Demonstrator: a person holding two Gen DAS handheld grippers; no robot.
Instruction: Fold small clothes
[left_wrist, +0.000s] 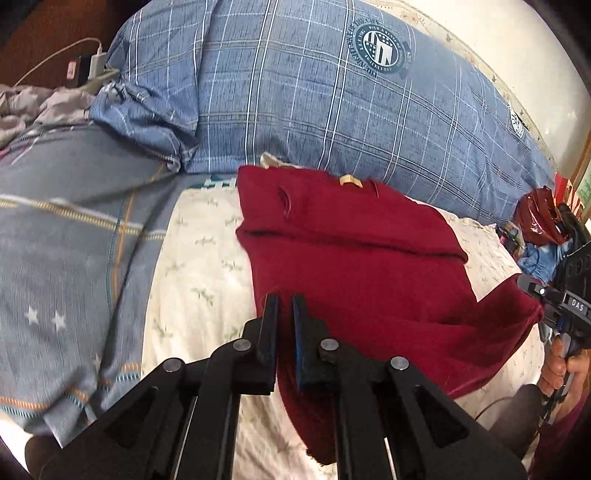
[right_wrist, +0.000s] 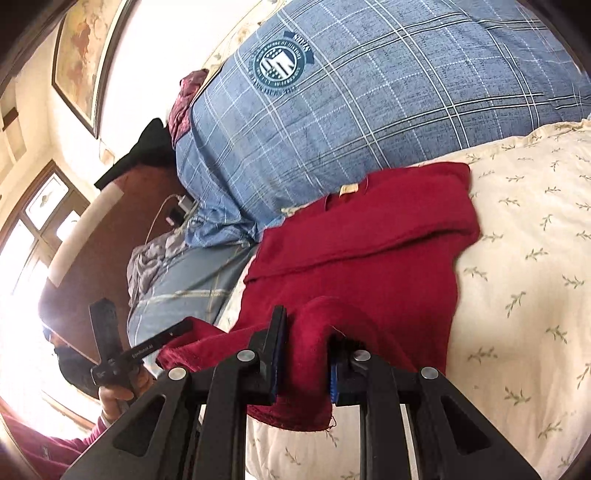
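Note:
A dark red knit garment (left_wrist: 351, 258) lies partly folded on the cream leaf-print sheet (left_wrist: 195, 258), its neck label toward the pillow. My left gripper (left_wrist: 285, 310) is shut on the garment's near hem, and red cloth shows between its pads. At the right edge of the left wrist view, my right gripper (left_wrist: 532, 286) pinches the other hem corner, which is raised off the bed. In the right wrist view the garment (right_wrist: 351, 240) bunches thickly between my right gripper's (right_wrist: 310, 332) pads. The left gripper (right_wrist: 186, 326) holds the far corner there, with a hand on its handle.
A big blue plaid pillow (left_wrist: 314, 92) lies behind the garment. A grey-blue quilt (left_wrist: 55, 240) covers the left of the bed. A charger and cable (left_wrist: 96, 59) sit by the brown headboard. A red plastic bag (left_wrist: 535, 214) lies at the right. A framed picture (right_wrist: 85, 55) hangs on the wall.

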